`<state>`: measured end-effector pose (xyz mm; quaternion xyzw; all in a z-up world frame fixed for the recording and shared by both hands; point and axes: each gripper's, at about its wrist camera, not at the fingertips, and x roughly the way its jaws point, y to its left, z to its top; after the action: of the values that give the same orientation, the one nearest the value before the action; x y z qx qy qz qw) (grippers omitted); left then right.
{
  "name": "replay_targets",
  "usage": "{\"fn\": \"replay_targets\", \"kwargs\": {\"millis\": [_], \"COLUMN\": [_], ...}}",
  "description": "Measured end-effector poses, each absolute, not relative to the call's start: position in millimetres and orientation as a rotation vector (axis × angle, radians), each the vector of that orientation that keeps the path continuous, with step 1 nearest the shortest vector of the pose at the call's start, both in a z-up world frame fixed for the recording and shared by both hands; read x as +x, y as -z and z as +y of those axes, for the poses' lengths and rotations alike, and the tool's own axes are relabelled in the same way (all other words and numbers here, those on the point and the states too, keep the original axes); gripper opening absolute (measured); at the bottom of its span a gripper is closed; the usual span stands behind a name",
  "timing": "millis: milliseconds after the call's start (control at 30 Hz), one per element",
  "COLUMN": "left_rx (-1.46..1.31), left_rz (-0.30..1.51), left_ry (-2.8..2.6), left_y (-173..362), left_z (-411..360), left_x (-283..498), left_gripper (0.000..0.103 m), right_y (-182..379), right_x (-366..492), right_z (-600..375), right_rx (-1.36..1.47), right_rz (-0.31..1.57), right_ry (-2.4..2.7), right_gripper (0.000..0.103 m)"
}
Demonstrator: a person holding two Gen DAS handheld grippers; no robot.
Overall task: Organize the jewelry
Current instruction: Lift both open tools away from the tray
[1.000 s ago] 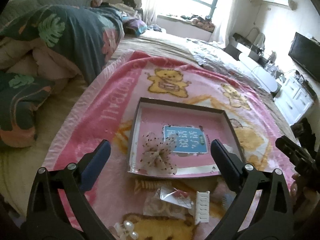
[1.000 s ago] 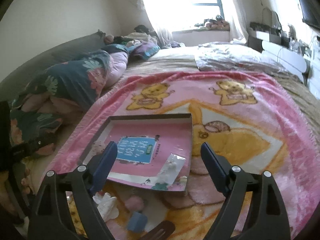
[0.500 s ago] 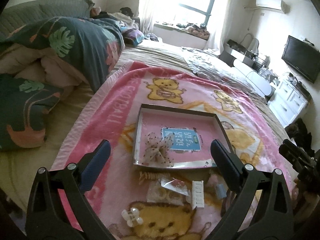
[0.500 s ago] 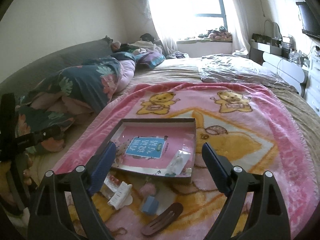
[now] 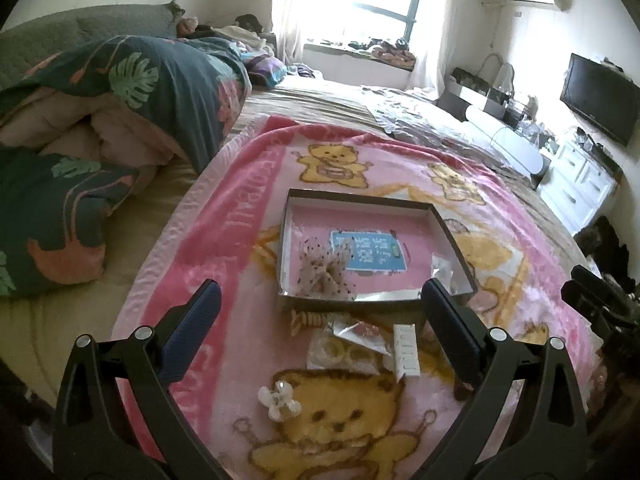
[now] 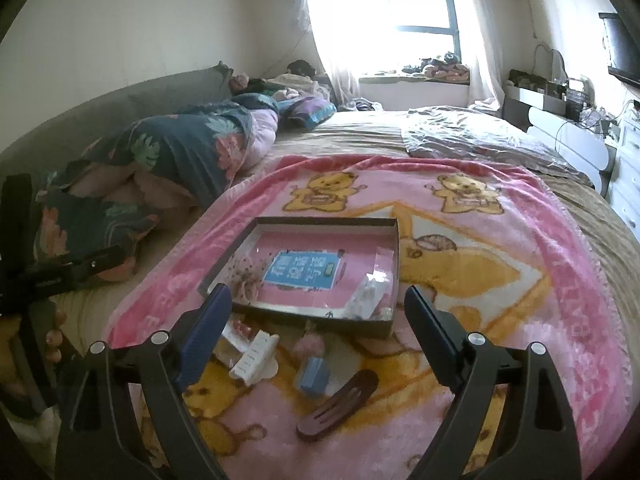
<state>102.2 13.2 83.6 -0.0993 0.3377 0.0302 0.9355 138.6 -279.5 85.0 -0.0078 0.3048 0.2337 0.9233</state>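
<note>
Backed away from the box [image 5: 360, 200] during the last second, on both sides, and a little higher, with jaws as wide as before and nothing between them. On the left: left gripper [image 5: 320, 292] spread wide, gripping nothing, hovering over the near edge of the blanket [image 5: 240, 220]. Now fully in view ahead of it, a white flower clip [image 5: 279, 400], cut off at the frame's bottom a second ago. Beyond that, just outside the box's near wall, a packet of rings [image 5: 340, 354], a clear packet with something red [image 5: 358, 330] and a white comb clip [image 5: 406, 350]. Already inside the box: a dotted bow [image 5: 326, 270] toward the near left corner and a clear packet [image 5: 442, 266] at the near right corner. Likely meaning: 2 pieces stowed, none in hand, the next pick open among the loose ones. On the right: right gripper [image 6: 317, 294] equally wide and empty. Shown here, and hardly to be made out in the left view: a pink pompom [image 6: 310, 346], a blue block [image 6: 314, 372] and a brown hair clip [image 6: 340, 400] by the blanket's near edge. Absent here: the flower clip. In the left view only, at its right edge, the right gripper's dark body, with too little showing to judge its jaws from there.
</note>
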Motion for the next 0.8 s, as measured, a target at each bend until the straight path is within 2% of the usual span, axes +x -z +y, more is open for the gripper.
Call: {"fn": "replay_targets", "kwargs": {"millis": [800], "left_rx": [-0.129], "left_rz": [0.799], "left_ry": [-0.040], "left_y": [-34.6], "left_z": [0.9], "left_x": [81.4], "left_gripper": [0.094], "right_y": [-39.5], "right_x": [106.9], "right_z": [-268.5], "right_rx": [-0.085], "right_rz": [0.727], "right_ry": [-0.488], "right_gripper": [0.087]}}
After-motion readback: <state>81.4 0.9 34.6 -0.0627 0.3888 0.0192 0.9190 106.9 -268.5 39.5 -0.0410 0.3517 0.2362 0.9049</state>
